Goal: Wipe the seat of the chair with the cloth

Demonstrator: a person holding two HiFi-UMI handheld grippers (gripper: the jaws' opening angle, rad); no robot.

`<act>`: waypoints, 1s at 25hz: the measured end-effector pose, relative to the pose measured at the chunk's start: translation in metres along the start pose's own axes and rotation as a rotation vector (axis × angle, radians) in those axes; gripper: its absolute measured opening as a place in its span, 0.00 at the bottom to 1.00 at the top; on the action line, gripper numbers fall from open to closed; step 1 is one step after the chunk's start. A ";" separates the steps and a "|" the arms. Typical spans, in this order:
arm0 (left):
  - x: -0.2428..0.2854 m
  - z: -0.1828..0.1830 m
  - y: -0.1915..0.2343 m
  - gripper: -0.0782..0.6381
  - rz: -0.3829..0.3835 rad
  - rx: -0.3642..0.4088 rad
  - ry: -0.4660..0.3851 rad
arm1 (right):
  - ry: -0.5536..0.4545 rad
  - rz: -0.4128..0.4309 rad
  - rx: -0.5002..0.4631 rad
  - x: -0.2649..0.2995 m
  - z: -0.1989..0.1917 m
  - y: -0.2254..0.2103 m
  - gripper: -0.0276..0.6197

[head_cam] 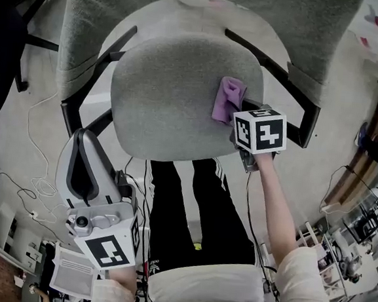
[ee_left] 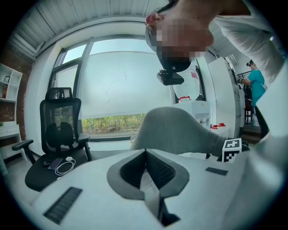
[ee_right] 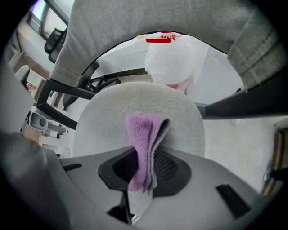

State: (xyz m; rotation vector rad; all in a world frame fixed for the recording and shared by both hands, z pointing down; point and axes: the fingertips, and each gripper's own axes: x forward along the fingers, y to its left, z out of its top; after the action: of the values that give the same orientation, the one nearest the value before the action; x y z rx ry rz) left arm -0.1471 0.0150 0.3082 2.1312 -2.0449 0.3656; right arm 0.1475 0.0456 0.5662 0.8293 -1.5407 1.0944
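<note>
Item 1, cloth. The right gripper (head_cam: 236,120) is holding the purple cloth (head_cam: 228,98), with its fingers pinching the near end of the folded cloth. In the right gripper view the fold is standing between the two jaws of this gripper (ee_right: 144,176), and the free end of the cloth (ee_right: 143,134) is reaching out ahead of them.

Item 2, position. The cloth is lying over the right part of the seat (head_cam: 170,99) of the chair, about midway between the near rim and the backrest (head_cam: 94,33). Its long axis is running from the jaws toward the far side. Whether it is pressing on the fabric or only brushing it cannot be told.

Item 3, governing relation. The bulk of the seat is lying to the left of the cloth, so in my judgement the coming stroke is calling for a sweep leftward across the cushion, with the cloth laid flatter.

Item 4, other hand. The left gripper (head_cam: 84,150) is hanging at the near left, well apart from the seat. Its fingers are pressing together with nothing between them, as the left gripper view (ee_left: 146,176) is showing. The right hand is the nearer one.
</note>
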 end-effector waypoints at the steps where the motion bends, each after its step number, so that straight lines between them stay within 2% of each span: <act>1: 0.001 0.000 -0.001 0.13 0.000 0.006 0.000 | 0.003 -0.018 0.012 -0.003 -0.002 -0.007 0.18; 5: 0.003 0.004 -0.006 0.13 -0.010 0.013 -0.007 | 0.016 -0.121 0.042 -0.015 -0.009 -0.034 0.18; 9: 0.004 0.002 -0.008 0.13 -0.017 0.019 -0.005 | 0.032 -0.239 0.020 -0.027 -0.015 -0.056 0.18; 14: 0.003 0.001 -0.010 0.13 -0.018 0.015 0.000 | 0.057 -0.278 0.028 -0.028 -0.018 -0.061 0.18; 19: 0.003 0.002 -0.010 0.13 -0.016 0.016 -0.005 | 0.064 -0.353 0.062 -0.031 -0.021 -0.068 0.18; 22: 0.002 0.000 -0.009 0.13 -0.008 0.011 0.000 | 0.020 -0.352 0.076 -0.037 -0.017 -0.063 0.18; 25: 0.001 -0.001 -0.007 0.13 -0.002 0.006 -0.005 | -0.093 -0.235 0.104 -0.053 0.000 -0.035 0.18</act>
State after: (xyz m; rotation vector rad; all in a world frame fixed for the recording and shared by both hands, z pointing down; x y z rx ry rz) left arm -0.1404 0.0143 0.3095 2.1394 -2.0466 0.3670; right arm 0.1918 0.0325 0.5231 1.1162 -1.4294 0.9803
